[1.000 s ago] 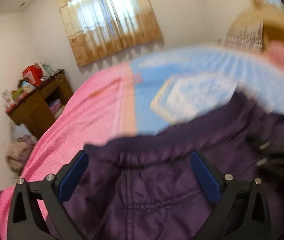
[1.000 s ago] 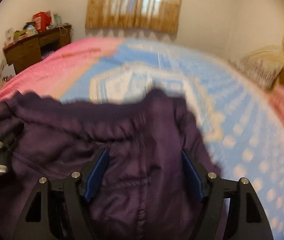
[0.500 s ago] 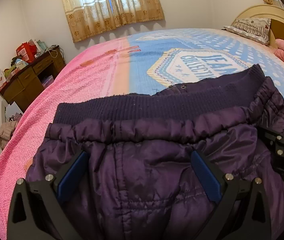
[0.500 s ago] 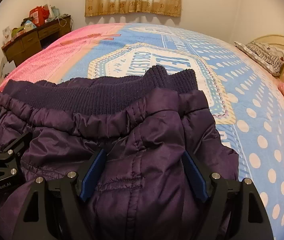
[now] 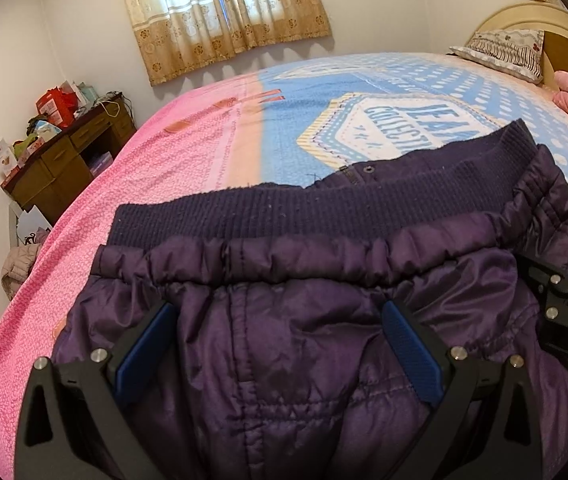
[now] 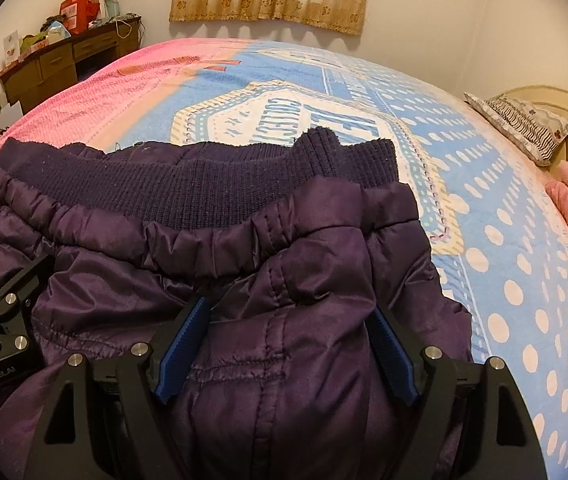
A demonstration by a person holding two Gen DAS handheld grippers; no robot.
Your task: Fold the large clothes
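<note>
Purple quilted fabric of a jacket [image 5: 284, 352] is spread on the near side of the bed [image 5: 188, 152], its ribbed knitted hem [image 6: 204, 188] laid towards the middle of the printed blue and pink bedspread. The left gripper [image 5: 280, 344] is held wide apart over the padded cloth, which bulges between the blue pads without being pinched. The right gripper [image 6: 287, 340], whose jaws have just been opening, is likewise spread, with a fold of the jacket lying loose between the pads.

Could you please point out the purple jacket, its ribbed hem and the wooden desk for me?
Jacket [image 5: 303, 344]: left wrist view, quilted shell between the fingers.
Ribbed hem [image 6: 188, 188]: right wrist view, middle of the knit band.
Desk [image 5: 60, 160]: left wrist view, drawer front.
</note>
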